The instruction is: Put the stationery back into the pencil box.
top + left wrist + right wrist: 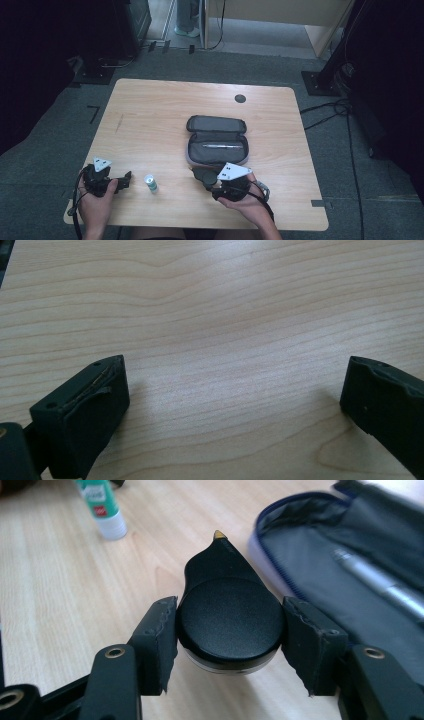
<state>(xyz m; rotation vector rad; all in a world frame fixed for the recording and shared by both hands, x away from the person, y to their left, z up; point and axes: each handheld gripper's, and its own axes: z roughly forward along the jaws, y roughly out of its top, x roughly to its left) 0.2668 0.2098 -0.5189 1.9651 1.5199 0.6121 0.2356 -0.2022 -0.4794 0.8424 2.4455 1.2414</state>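
Note:
My right gripper (231, 630) is shut on a black round dispenser (230, 612) with a pointed, gold-tipped nose; both pads press on its sides. In the high view that gripper (203, 176) holds the dispenser (202, 174) just off the table, at the near edge of the open grey pencil case (217, 131). A silver pen (221, 146) lies inside the case. A small glue stick (150, 183) with a white cap and green label stands between the two hands. My left gripper (127, 179) rests near the front left, its jaws (235, 395) wide open over bare wood.
The wooden table (150, 115) has a round cable hole (240, 98) at the back. The pencil case (320, 555), with its pen (385, 587), lies right of the held dispenser, and the glue stick (102, 505) stands beyond it to the left. Dark stands and cables surround the table.

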